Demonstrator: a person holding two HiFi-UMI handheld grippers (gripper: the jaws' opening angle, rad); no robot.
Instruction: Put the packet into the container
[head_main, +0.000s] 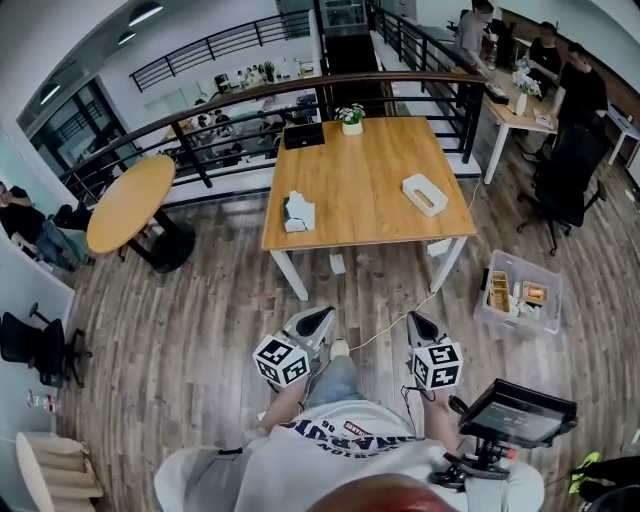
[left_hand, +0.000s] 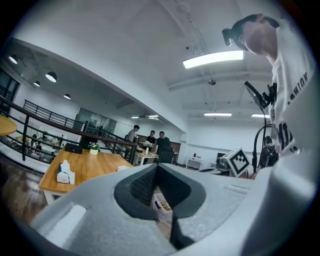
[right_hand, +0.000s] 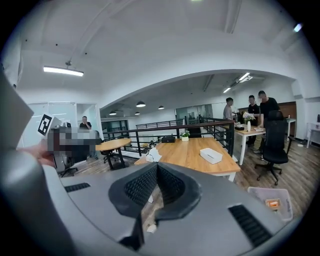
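Observation:
A white and green packet (head_main: 298, 212) stands on the left part of the square wooden table (head_main: 365, 215), well ahead of both grippers. In the left gripper view the packet (left_hand: 64, 172) is far off at the left; in the right gripper view the packet (right_hand: 152, 155) lies just past the jaws. A clear plastic container (head_main: 520, 292) holding small items sits on the floor right of the table. My left gripper (head_main: 322, 318) and right gripper (head_main: 418, 322) hover over the floor before the table, both shut and empty. The left gripper (left_hand: 156, 167) and right gripper (right_hand: 156, 166) show their jaws touching.
A flat white box (head_main: 424, 194), a potted plant (head_main: 351, 119) and a black device (head_main: 303, 135) are also on the table. A round table (head_main: 130, 202) stands at the left, an office chair (head_main: 565, 185) and people at a desk at the right. A railing (head_main: 300, 95) runs behind.

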